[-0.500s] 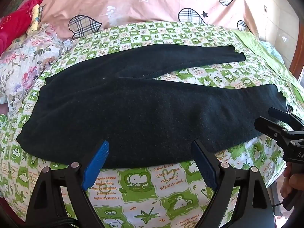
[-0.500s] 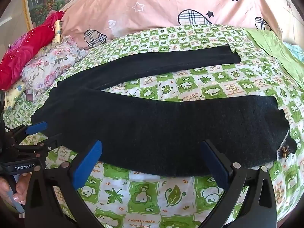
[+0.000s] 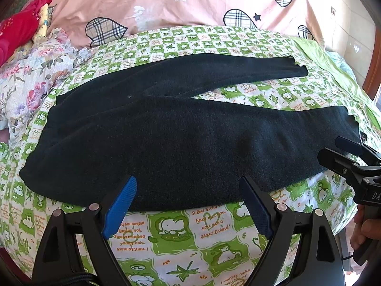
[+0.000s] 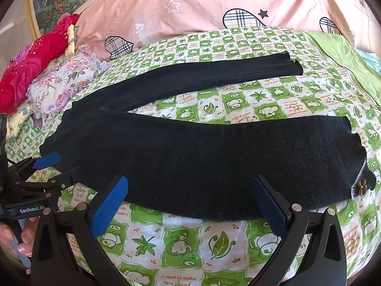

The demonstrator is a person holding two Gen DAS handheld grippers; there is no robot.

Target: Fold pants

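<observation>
One pair of black knit pants [image 3: 181, 147] lies flat on the bed [image 3: 214, 233], over a green-and-white checked cartoon sheet [image 4: 188, 243]. There are two legs, spread in a narrow V that opens toward 3 o'clock, with the waist at 9 o'clock. The far leg [image 4: 202, 81] is thin and reaches toward 2 o'clock; the near leg [image 4: 214, 164] is broad, and a small brown bow [image 4: 360, 187] sits at its cuff in the right wrist view. A wedge of bare sheet shows between the two legs.

Two tools are over the bed. The left hand-held gripper [image 3: 188, 205] hangs over the near edge of the pants with its blue pads spread wide and nothing between them. The right hand-held gripper [image 4: 190, 205] stands the same way, pads wide apart, over the near leg's lower edge, holding nothing. Each shows in the other's camera, the right one at 3 o'clock by the cuff [image 3: 345, 157] and the left one at 9 o'clock by the waist [image 4: 47, 171].

At 12 o'clock a pink quilt with plaid hearts [image 3: 190, 7] bounds the sheet. At 10 o'clock there is a floral cloth [image 3: 31, 81] with a red cloth [image 3: 16, 33] above it. At 2 o'clock lies a plain green cloth [image 4: 340, 57]. A strip of open sheet runs along the near edge of the pants at 6 o'clock.
</observation>
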